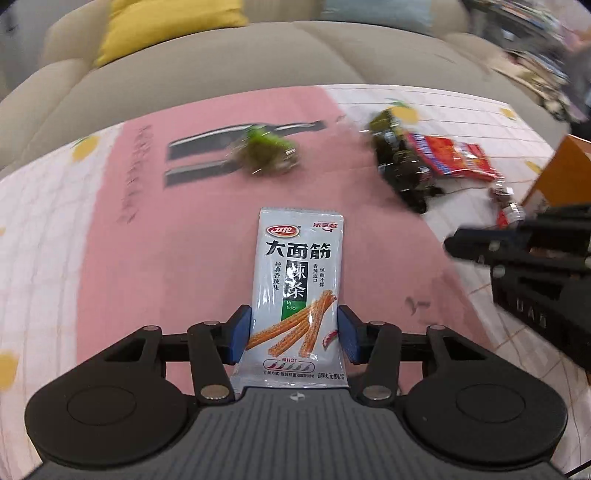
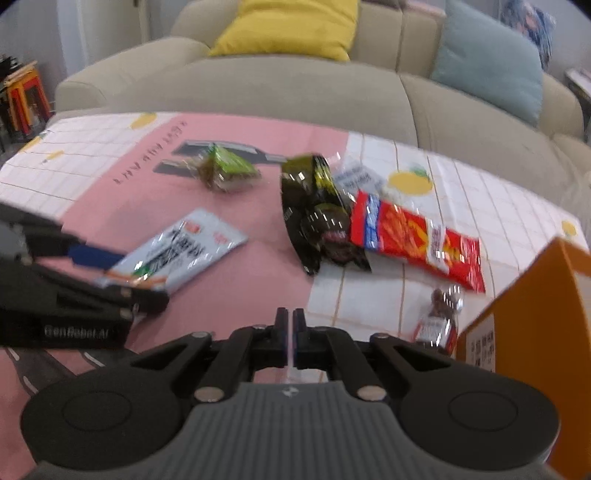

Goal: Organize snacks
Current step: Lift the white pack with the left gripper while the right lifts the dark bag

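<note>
Gripping one white snack packet: left claw; right claw closed.

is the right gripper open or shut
Shut, and empty: in the right wrist view the right gripper has its fingertips nearly touching, with only a sliver of tablecloth showing between them.

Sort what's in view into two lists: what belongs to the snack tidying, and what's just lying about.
Part of the job:
- white spicy-strip snack packet, clamped in the left gripper
- small green wrapped snack
- dark green-black foil bag
- red crinkly snack bag
- small brown wrapped sweet
- orange cardboard box
- right gripper, shut, empty

Just lying about:
- yellow cushion
- pale blue cushion
- beige sofa
</note>
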